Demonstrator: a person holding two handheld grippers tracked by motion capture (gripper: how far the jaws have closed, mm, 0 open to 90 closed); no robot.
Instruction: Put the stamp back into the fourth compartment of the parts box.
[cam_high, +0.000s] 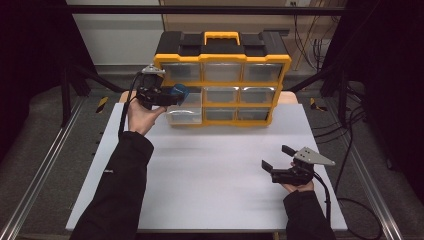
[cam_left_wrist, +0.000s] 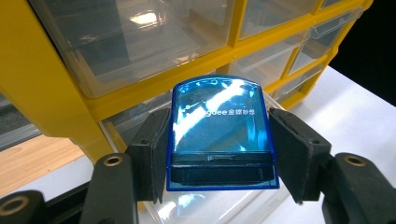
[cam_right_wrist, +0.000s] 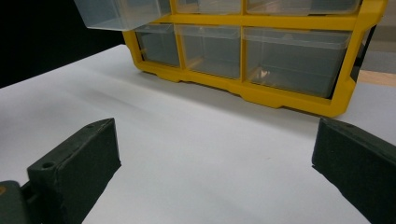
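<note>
Left gripper view showed the left gripper (cam_left_wrist: 219, 154) closed on a blue box (cam_left_wrist: 219, 135), held just above the pulled-out drawer (cam_left_wrist: 210, 210) of the yellow organizer (cam_left_wrist: 51, 88). Release was judged best once the box was centred over that drawer. The drawer's interior was hidden; the right gripper (cam_high: 285, 162), wide open and empty, was held well apart from the organizer.

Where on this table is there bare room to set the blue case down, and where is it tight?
Bare: the white table from the organizer to the near edge, left of the right hand-held gripper. Tight: by the pulled-out drawer, where the left hand-held gripper holds the blue case.
</note>
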